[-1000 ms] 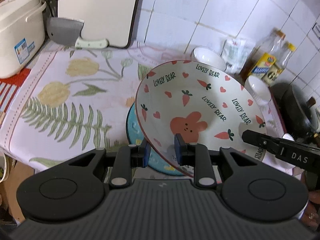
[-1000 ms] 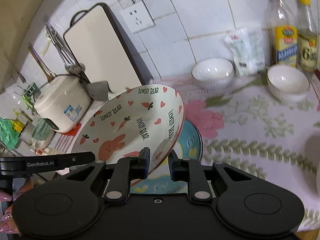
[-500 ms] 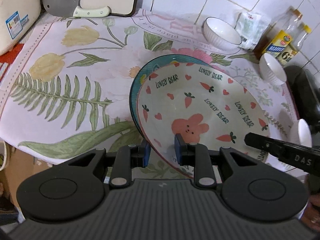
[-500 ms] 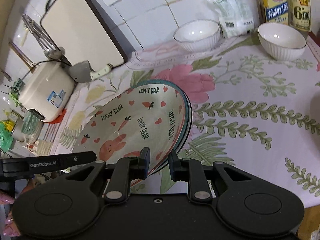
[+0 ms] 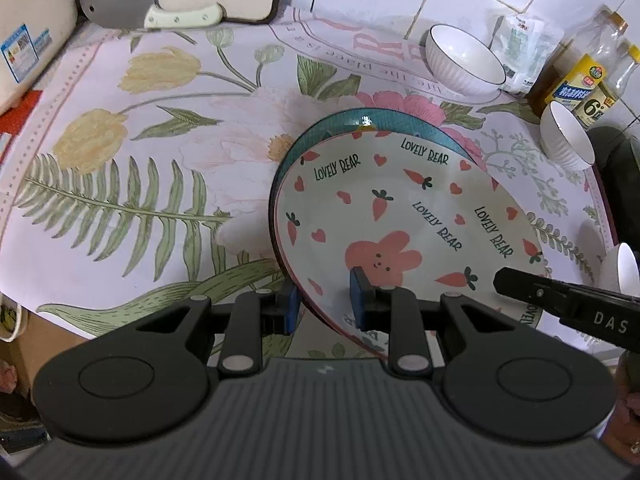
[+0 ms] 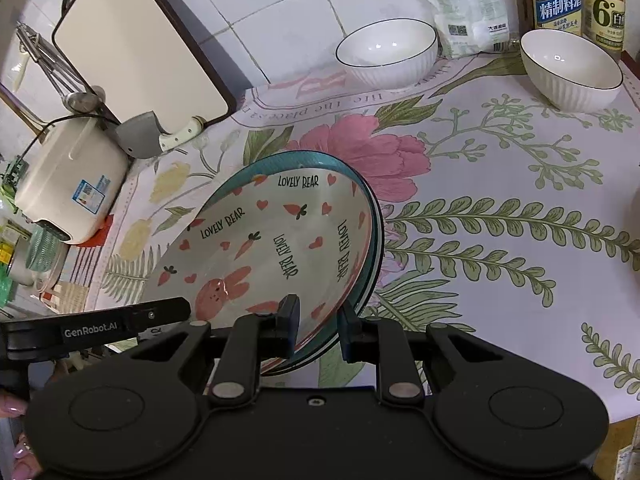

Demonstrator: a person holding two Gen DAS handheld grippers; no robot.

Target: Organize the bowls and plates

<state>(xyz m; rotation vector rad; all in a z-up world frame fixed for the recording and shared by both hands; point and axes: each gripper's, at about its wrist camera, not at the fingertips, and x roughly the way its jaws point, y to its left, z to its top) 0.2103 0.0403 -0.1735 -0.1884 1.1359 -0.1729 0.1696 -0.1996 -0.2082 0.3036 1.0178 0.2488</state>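
Left hand-held gripper [image 5: 323, 300]: clamped on the near rim of the bear plate [image 5: 400, 216], one pad under the rim, one inside on the printed face.
Right hand-held gripper [image 6: 318, 322]: clamped on the same plate [image 6: 272, 240] at another spot of the near rim, one pad inside, one outside.
Bear plate: straight ahead of both grippers, tilted, near edge raised in the grips, far edge low over the teal plate [image 5: 360, 120].
Teal plate: flat on the desk [image 5: 160, 140], directly beneath and just beyond the bear plate; only its far arc shows past the rim [image 6: 288, 160].
Key relation: the bear plate sits nearly centred over the teal one, so my guess is the move left is mostly downward, levelling the near edge. Both hands share the load; neither looks nearer.
Bowls: two white ones well ahead by the wall [image 6: 386, 50] [image 6: 572, 68], apart from the stack, untouched. A third [image 5: 620, 268] is partly cut off at the right in the left view.
Hard to tell: whether the far rims already touch. The contact line is hidden under the bear plate, as is the teal plate's near half.
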